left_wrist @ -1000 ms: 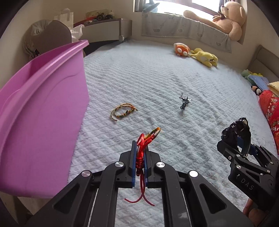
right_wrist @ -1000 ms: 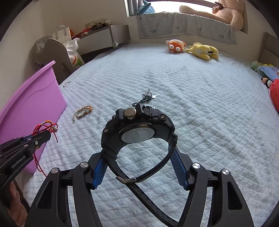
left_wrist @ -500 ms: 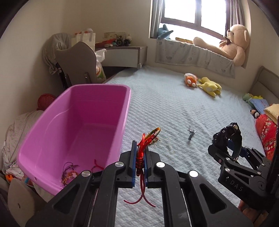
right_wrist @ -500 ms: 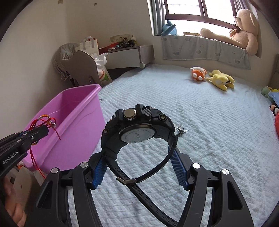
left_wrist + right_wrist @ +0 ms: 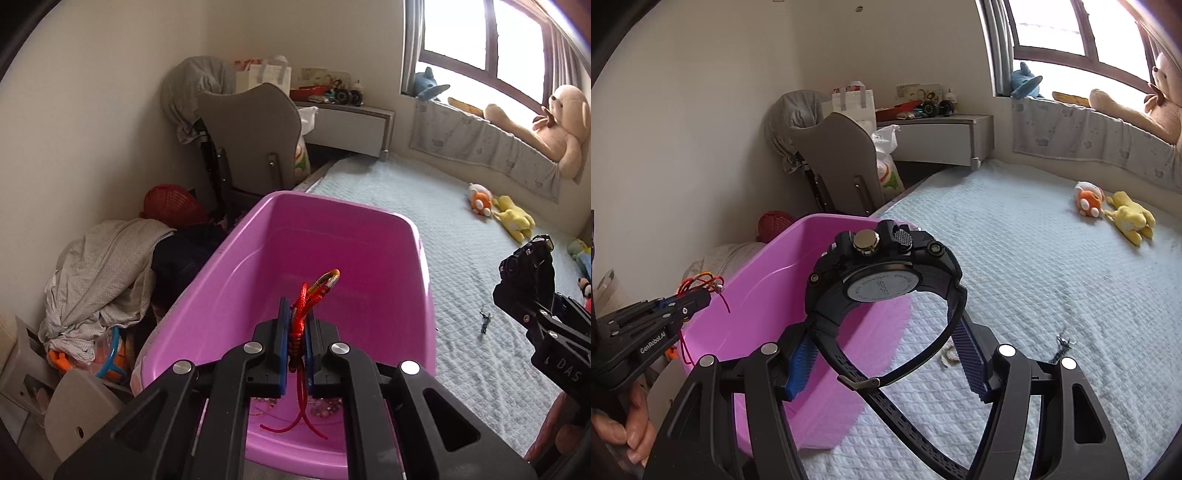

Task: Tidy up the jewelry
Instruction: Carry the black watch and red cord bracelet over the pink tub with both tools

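Note:
My left gripper [image 5: 296,325] is shut on a red cord bracelet [image 5: 310,295] and holds it above the open pink tub [image 5: 413,236]; it also shows in the right wrist view [image 5: 701,295]. Several small jewelry pieces [image 5: 325,404] lie on the tub's floor. My right gripper [image 5: 886,350] is shut on a black sport watch [image 5: 882,269], held in the air by the tub's [image 5: 768,266] right rim. A dark metal trinket [image 5: 484,320] lies on the bed; it also shows in the right wrist view [image 5: 1062,343]. A braided bracelet [image 5: 947,356] lies near the tub.
The tub stands at the left edge of the pale quilted bed [image 5: 1034,258]. Beyond are a grey chair [image 5: 251,140], a clothes pile [image 5: 103,266] and a red basket [image 5: 170,203]. Plush toys [image 5: 502,210] lie at the far side of the bed.
Both grippers have swung left from over the bed to the pink tub. The red bracelet now hangs above the tub's inside and the watch is close to its rim. Both grips are unchanged.

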Tool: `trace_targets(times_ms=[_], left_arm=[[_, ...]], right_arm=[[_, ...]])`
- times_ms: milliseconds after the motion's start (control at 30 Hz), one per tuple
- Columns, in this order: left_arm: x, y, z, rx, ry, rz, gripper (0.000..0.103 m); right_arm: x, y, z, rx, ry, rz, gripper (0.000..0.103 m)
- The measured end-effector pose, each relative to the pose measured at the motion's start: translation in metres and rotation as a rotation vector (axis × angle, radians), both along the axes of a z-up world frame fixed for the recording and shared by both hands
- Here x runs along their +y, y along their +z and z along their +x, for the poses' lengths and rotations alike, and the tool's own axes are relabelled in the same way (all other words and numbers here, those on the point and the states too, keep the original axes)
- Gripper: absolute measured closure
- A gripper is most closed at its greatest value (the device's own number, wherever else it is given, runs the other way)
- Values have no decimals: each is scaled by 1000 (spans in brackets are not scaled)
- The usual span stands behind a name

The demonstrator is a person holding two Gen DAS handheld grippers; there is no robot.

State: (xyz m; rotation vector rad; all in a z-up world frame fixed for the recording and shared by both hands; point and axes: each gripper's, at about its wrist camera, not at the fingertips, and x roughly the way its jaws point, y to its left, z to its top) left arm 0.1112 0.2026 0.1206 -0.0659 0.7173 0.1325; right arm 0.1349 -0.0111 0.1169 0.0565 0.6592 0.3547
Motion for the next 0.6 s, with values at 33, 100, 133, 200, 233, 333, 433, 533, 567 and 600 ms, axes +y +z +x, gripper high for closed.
trace_targets(times_ms=[33,100,133,200,233,333,433,533,567,600], left_arm=[[7,-1,4,4,11,-3,96],[19,-2,13,9,30,-4,96],[25,-2,18,13,37,-5,96],[32,-4,29,23,48,-15,96],[36,-6,34,31,56,-17,96],[44,-16,49,70,68,-37,96],[48,-29,60,108,79,-43,96],[51,-39,67,143,88,-51,96],[53,-42,69,154,89,-56,96],[54,-45,71,167,89,-59,96]], right_arm=[[8,1,7,4,14,1,39],[24,3,18,13,40,0,39],[32,3,24,20,53,2,39],[45,1,36,38,76,3,39],[53,0,43,47,88,1,39],[72,-8,60,90,118,-6,39],[88,-16,76,118,138,-23,39],[101,-23,88,152,153,-38,39],[103,-27,93,166,156,-38,39],[106,-29,98,180,158,-40,39]])
